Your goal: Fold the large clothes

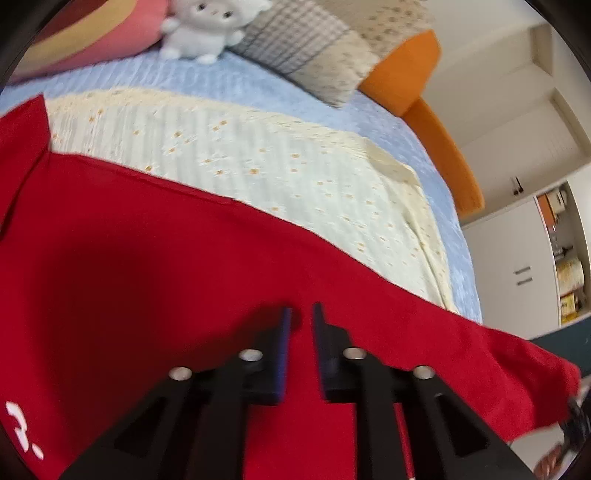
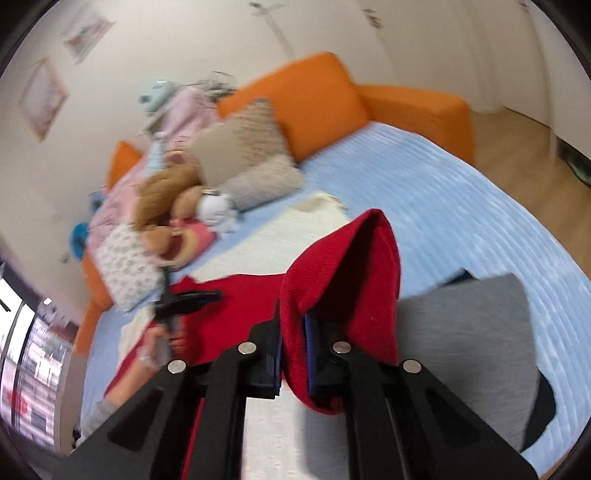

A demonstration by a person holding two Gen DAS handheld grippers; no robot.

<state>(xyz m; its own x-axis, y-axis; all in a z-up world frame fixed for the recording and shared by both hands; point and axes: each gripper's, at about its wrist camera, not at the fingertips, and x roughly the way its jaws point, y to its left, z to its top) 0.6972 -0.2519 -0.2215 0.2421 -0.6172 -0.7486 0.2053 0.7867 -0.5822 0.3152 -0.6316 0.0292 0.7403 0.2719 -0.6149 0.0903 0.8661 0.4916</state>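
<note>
On the bed (image 2: 461,206), the right claw (image 2: 293,332) pinches a raised fold of the red shirt (image 1: 147,266), while the left claw (image 1: 302,314) is nearly pressed together, empty above the shirt's flat middle.

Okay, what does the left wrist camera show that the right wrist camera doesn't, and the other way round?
Only the left wrist view: white lettering on the spread red garment, and white cupboards with shelves.

Only the right wrist view: the right gripper shut on a raised fold of red fabric, a folded grey cloth, a brown plush toy, framed wall pictures, and the left gripper from outside.

Both: the red garment, cream dotted blanket, light blue bedspread, white plush toy, orange cushions.
</note>
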